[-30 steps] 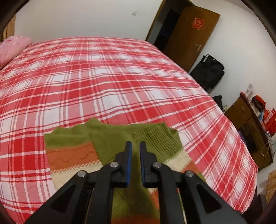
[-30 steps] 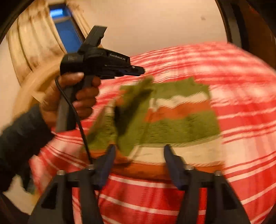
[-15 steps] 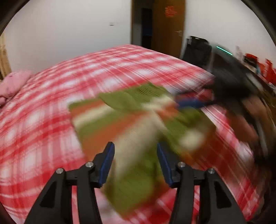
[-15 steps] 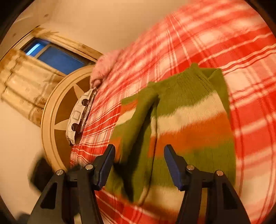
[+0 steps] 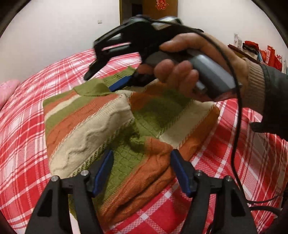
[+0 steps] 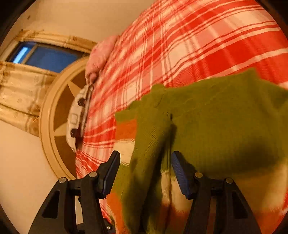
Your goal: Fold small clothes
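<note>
Sweater (image 5: 100, 115) lies partly folded on the plaid bed (image 5: 27, 144), its long axis running away from the left gripper (image 5: 141, 171), whose fingers are spread just over the near hem. The right gripper (image 6: 144, 171), fingers spread too, hovers at the far green collar end, so each hand has its own end.

White walls (image 5: 54, 36), brown door (image 5: 167, 7), curtained window (image 6: 48, 57) (dark outside)
</note>
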A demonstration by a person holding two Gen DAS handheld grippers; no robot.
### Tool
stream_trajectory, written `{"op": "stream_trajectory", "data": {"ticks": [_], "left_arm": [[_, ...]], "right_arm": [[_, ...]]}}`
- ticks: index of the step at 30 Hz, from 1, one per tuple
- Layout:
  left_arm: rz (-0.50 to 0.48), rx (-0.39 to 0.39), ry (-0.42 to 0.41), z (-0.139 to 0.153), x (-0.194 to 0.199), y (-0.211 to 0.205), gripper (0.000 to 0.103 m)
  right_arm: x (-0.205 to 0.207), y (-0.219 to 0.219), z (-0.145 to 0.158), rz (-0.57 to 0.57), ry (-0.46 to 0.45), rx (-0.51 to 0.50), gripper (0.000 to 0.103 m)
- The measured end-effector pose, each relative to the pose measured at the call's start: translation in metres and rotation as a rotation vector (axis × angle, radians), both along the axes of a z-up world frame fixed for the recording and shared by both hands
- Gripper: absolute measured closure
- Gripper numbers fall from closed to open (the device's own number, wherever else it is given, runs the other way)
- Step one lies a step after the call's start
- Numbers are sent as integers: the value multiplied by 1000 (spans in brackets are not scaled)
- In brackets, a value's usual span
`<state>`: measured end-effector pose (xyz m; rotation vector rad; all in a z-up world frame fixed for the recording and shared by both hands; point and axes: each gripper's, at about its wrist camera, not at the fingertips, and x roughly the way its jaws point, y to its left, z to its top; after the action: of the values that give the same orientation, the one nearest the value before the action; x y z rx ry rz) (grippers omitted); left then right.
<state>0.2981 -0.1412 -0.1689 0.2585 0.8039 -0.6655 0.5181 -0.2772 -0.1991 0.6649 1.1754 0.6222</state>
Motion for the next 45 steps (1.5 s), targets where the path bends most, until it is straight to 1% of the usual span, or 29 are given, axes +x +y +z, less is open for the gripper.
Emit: {"op": "stream_trajectory", "data": {"ticks": [1,2,3,4,5,6,7,10,13,18,20,23,26,29,31,33,34,36,38,41,44,45], "left_arm": [[-3,-9,12,-1,3,0,40],[-6,-22,23,-1,5,1,46],[-16,-39,37,-2,7,1,73],[-34,-64,70,-1,9,1,86],[-28,-74,80,1,12,1,86],[-22,-89,91,3,14,2,91],[-22,-103,98,6,17,2,93],[-13,-150,100,17,20,5,93],[-14,-219,136,27,28,5,94],[-44,-328,141,52,33,-9,94],[-71,-350,137,58,34,-20,94],[-93,-358,130,63,34,-39,94],[-108,-362,141,60,31,-55,94],[-128,-349,159,49,37,-68,94],[-142,-324,155,46,26,-72,94],[-148,-307,164,39,27,-76,94],[-147,-297,165,38,17,-80,94],[-150,-284,163,35,14,-85,94],[-148,-252,155,31,11,-91,94],[-143,-214,156,25,7,-98,93],[-139,-208,148,31,3,-99,89],[-137,-209,143,30,0,-98,85]], "right_arm": [[2,4,-2,6,-1,-22,43],[4,9,-2,12,-11,-50,44],[2,14,-1,15,-24,-68,64],[1,18,1,21,-40,-104,90],[-4,21,4,20,-62,-135,90],[-4,24,6,25,-81,-156,91],[-8,27,13,33,-110,-186,92],[-13,25,36,30,-173,-210,92],[-16,20,60,28,-218,-225,92],[-21,7,91,14,-266,-273,92],[-22,-5,99,0,-273,-291,92],[-21,-27,106,-25,-271,-307,92],[-21,-44,105,-39,-259,-326,92],[-23,-64,93,-58,-230,-337,92],[-24,-75,85,-71,-214,-332,92],[-26,-85,73,-88,-195,-334,92],[-27,-91,67,-97,-186,-333,92],[-29,-98,58,-111,-174,-335,92],[-31,-104,50,-125,-162,-335,92],[-32,-112,37,-152,-143,-366,92],[-36,-118,31,-160,-126,-355,92],[-38,-120,32,-169,-127,-353,92]]}}
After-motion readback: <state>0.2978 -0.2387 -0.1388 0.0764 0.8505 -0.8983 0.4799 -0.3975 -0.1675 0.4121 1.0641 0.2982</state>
